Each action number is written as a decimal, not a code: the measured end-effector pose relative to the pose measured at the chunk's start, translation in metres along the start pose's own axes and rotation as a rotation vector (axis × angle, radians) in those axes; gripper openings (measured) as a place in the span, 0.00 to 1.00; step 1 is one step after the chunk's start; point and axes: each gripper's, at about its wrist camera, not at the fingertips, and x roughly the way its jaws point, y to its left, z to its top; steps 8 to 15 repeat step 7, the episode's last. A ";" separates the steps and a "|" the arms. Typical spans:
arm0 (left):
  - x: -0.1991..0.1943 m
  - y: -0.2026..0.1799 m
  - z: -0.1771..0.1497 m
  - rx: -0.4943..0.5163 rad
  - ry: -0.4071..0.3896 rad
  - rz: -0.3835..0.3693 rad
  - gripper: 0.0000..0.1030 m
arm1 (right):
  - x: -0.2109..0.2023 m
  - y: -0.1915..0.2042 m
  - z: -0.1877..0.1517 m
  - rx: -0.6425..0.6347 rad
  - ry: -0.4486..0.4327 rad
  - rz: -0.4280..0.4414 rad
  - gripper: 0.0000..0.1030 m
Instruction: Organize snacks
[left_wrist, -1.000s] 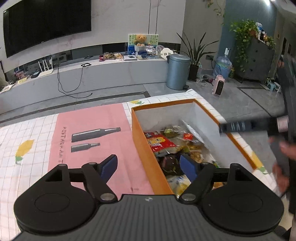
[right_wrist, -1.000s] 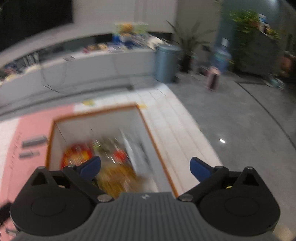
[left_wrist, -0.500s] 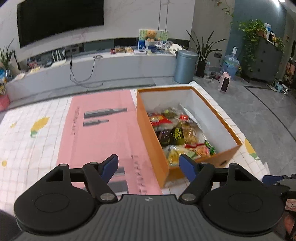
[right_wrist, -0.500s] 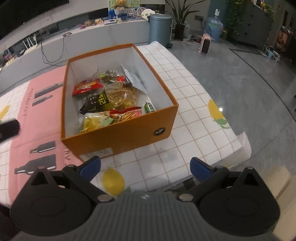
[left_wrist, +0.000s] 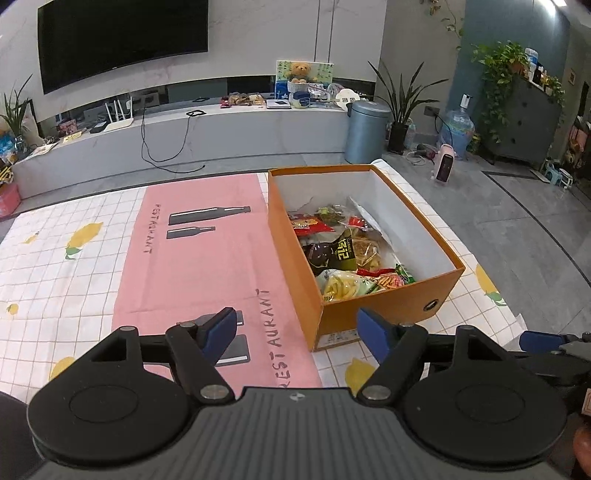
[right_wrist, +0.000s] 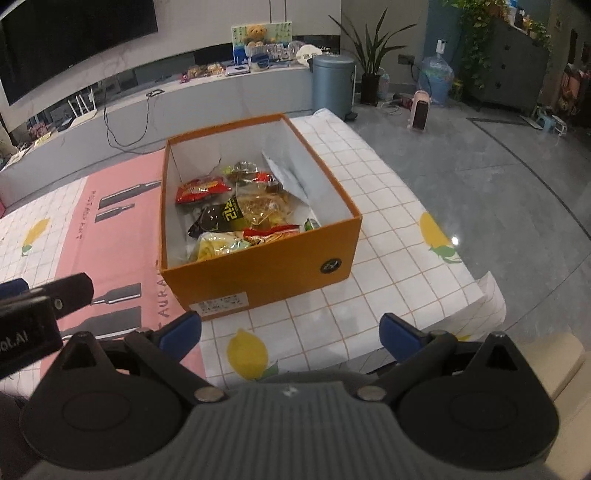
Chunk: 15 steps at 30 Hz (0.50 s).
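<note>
Both grippers hang back at the near edge of the table, well short of the orange box (right_wrist: 258, 273); the left gripper (left_wrist: 297, 330) has its blue pads spread wide with nothing between them, and the right gripper (right_wrist: 290, 330) is just as wide apart and just as empty; plenty of free cloth to the left of the box, where the pink placemat (left_wrist: 192, 258) lies flat and bare; to the right the table edge (right_wrist: 491, 295) drops off close beside the box, grey floor beyond; the box stands open-topped, white inside, and the snacks sit in it: a red packet (right_wrist: 201, 188) toward the far end, a dark packet (right_wrist: 221, 218) in the middle, a clear bag of golden crisps (right_wrist: 264, 210) beside it, a yellow-green bag (right_wrist: 218, 245) against the near wall, white paper propped along the right wall; underneath, a white checked tablecloth (right_wrist: 332, 325) with lemons; behind, a long grey ledge, a big dark screen (left_wrist: 122, 37), a blue-grey bin (left_wrist: 365, 133), potted plants
</note>
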 end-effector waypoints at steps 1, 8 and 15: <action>-0.001 -0.001 -0.001 0.002 0.000 -0.001 0.84 | -0.002 -0.002 -0.001 0.007 -0.003 0.001 0.97; -0.007 -0.008 -0.007 0.037 -0.012 -0.014 0.80 | -0.012 -0.010 -0.004 0.044 -0.034 -0.005 0.97; -0.007 -0.008 -0.007 0.037 -0.012 -0.014 0.80 | -0.012 -0.010 -0.004 0.044 -0.034 -0.005 0.97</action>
